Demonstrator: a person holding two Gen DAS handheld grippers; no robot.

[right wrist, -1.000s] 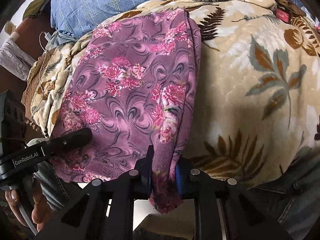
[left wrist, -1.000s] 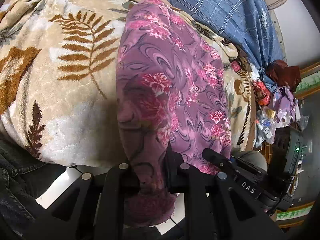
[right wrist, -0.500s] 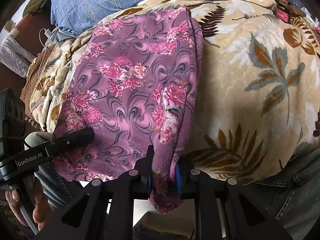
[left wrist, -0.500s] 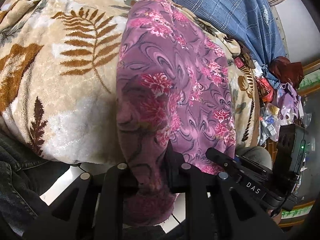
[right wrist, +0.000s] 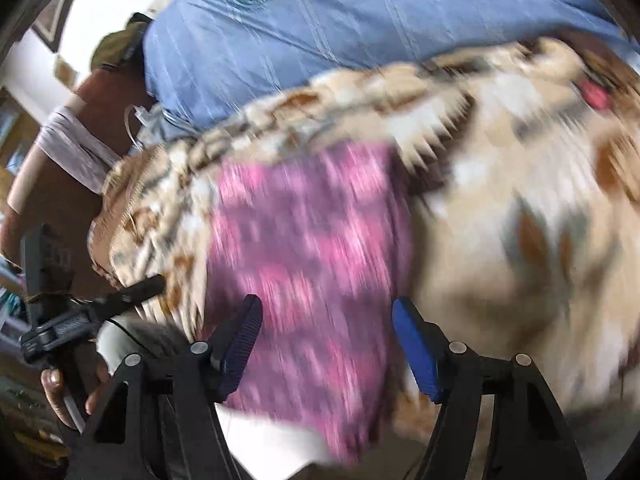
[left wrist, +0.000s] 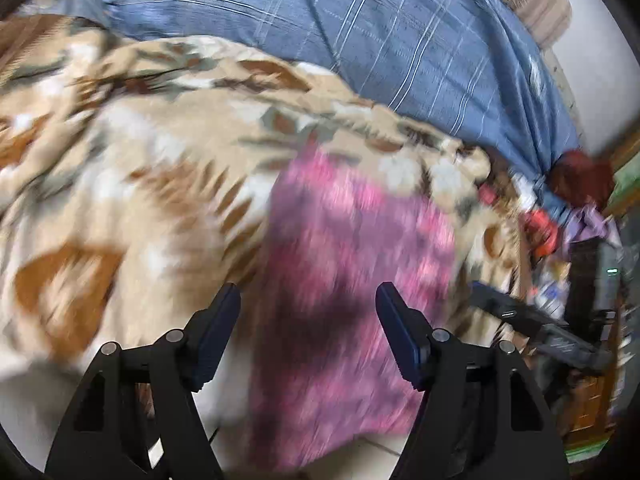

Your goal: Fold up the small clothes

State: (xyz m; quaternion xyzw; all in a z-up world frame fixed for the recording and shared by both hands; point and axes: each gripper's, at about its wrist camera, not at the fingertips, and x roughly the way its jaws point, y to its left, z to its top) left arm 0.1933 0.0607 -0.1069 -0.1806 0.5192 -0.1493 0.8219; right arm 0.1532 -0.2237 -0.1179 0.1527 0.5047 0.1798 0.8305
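Now the left gripper (left wrist: 308, 308) and right gripper (right wrist: 326, 322) both gape empty over the purple floral garment (left wrist: 352, 264), seemingly thin, limp, light cloth on the leaf-print blanket (left wrist: 140, 168), best pinched at its 6 o'clock hem corners.

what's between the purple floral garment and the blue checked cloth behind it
A strip of the beige leaf-print fleece blanket separates the purple floral garment from the blue checked cloth. Both wrist views show it, though blurred.
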